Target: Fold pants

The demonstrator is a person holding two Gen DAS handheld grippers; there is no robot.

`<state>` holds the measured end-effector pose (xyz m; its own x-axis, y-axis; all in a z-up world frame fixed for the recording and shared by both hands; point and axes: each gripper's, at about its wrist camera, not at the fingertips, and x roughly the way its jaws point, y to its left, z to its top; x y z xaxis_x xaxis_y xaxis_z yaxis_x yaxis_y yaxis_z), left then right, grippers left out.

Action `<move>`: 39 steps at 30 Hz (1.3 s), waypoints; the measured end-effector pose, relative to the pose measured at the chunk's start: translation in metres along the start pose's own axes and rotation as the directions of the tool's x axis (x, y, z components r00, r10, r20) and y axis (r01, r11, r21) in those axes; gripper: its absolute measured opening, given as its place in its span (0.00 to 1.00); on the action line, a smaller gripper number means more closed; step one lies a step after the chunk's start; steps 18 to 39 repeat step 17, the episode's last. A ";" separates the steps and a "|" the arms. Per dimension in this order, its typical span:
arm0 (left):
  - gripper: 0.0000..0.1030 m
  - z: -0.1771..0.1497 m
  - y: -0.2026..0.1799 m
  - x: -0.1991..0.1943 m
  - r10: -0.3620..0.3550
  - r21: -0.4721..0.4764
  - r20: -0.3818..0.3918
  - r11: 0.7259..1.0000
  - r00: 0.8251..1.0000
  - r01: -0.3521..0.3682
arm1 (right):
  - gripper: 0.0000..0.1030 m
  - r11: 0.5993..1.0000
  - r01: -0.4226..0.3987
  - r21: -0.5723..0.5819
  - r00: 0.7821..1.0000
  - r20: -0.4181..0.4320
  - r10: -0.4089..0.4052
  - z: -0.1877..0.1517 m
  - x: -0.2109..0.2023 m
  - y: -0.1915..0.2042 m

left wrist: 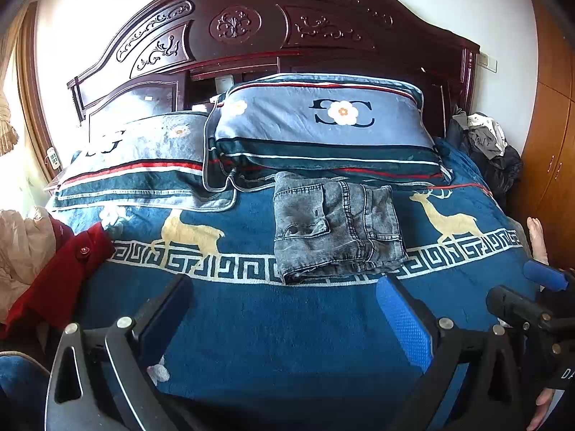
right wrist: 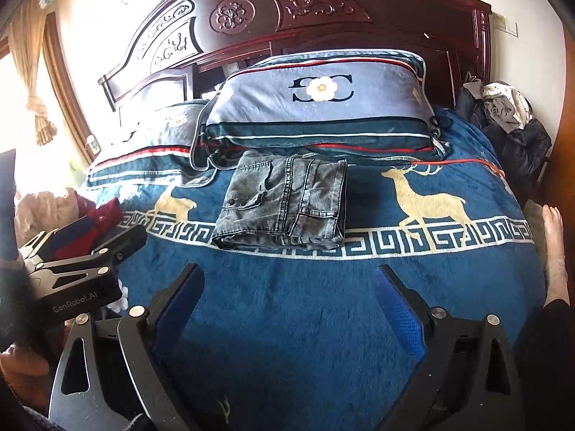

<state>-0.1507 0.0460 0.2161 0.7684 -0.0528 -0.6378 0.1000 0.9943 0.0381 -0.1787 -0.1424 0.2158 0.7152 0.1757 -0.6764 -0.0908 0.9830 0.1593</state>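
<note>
Pants [left wrist: 336, 226], grey washed denim, lie folded into a compact rectangle on the bed, well beyond both hand-held tools and touching neither. The left gripper [left wrist: 284, 309] hovers low over the blanket [left wrist: 287, 341] with its two black fingers spread wide, blue textured pads facing inward, nothing between them. The right gripper [right wrist: 291, 298] is likewise spread and empty; its tip also shows at the right edge of the left view. The bundle sits just in front of a striped pillow [left wrist: 323, 125], straddling the blanket's cream key-pattern border, between two woven deer. Denim this thick looks fairly heavy and stiff for cloth, not slippery, and should keep its creases; the stacked near edge looks the best place to pinch all layers together. Behind stands a carved dark wooden headboard [left wrist: 251, 25].
</note>
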 end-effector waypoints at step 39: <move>1.00 -0.004 0.005 0.014 0.009 -0.003 -0.013 1.000 1.000 -0.009 | 0.92 1.000 0.016 0.006 1.000 -0.011 -0.016 0.000 0.009 -0.002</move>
